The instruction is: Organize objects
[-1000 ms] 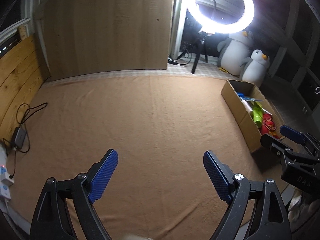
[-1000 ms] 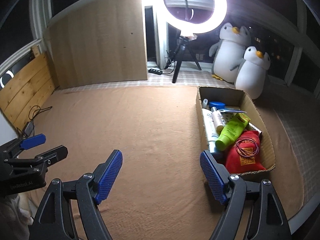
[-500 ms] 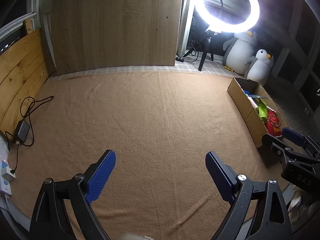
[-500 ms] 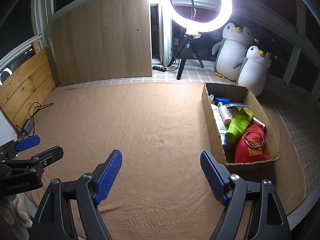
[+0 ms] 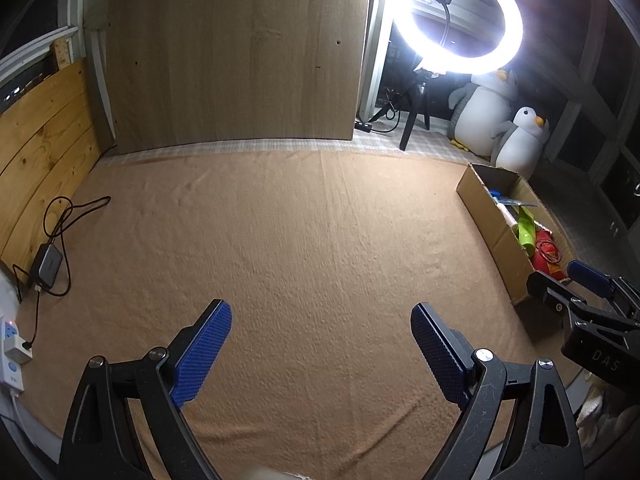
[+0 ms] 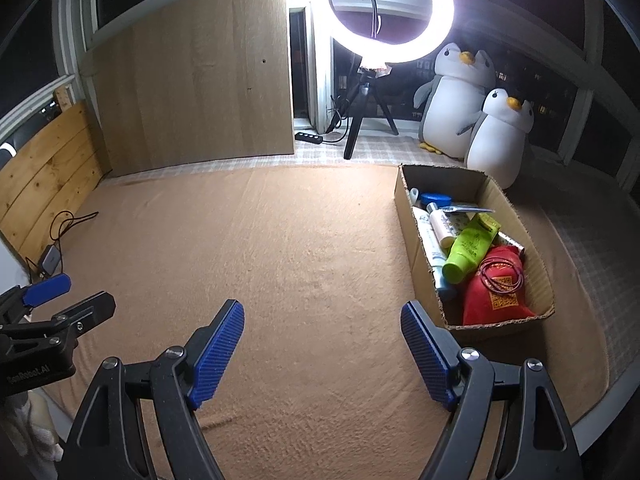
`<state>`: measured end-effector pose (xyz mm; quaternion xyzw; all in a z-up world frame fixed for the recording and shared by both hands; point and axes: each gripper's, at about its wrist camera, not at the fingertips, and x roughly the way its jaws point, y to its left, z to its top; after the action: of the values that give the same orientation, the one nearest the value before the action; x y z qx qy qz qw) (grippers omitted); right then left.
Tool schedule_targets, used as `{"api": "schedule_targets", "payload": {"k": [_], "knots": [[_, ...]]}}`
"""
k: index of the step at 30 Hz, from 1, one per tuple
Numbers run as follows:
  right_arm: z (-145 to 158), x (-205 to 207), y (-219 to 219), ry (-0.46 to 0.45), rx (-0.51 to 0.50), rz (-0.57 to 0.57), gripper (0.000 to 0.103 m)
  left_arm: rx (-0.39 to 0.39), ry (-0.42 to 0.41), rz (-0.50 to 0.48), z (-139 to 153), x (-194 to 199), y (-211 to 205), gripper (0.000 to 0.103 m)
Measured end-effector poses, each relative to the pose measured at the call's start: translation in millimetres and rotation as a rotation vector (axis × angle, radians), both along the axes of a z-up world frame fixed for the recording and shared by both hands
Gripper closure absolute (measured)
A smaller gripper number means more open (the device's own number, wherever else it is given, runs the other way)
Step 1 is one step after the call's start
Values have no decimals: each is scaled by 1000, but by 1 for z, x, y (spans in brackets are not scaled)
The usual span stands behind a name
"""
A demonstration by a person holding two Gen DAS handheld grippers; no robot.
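Note:
A cardboard box [image 6: 420, 248] stands on the right of the tan blanket [image 6: 304, 248]. It holds a green tube [image 6: 468, 250], a red pouch [image 6: 496, 296], a white bottle [image 6: 440, 226], a blue lid [image 6: 436, 199] and more. The box also shows in the left wrist view [image 5: 496, 228]. My right gripper [image 6: 322, 332] is open and empty above the blanket, left of the box's near corner. My left gripper [image 5: 320, 336] is open and empty above bare blanket, and shows in the right wrist view [image 6: 64, 296].
A ring light on a tripod [image 6: 384, 12] and two penguin plushes [image 6: 500, 136] stand behind the box. A wooden board [image 6: 200, 92] leans at the back. A wooden panel [image 5: 40, 152], a power adapter with cable [image 5: 48, 264] and a power strip [image 5: 12, 344] are at the left.
Both grippers have pulled back and risen, so the box and the back wall look farther away. Both stay open and empty.

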<state>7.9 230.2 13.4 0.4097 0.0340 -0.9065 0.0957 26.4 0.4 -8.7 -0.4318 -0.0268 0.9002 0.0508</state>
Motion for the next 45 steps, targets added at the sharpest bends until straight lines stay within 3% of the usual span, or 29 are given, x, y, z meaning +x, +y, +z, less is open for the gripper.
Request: {"api": "schedule_targets", "payload": {"k": [45], "knots": [[-6, -4, -10, -27, -8, -29, 25, 0, -19, -22, -7, -8, -5, 10]]}}
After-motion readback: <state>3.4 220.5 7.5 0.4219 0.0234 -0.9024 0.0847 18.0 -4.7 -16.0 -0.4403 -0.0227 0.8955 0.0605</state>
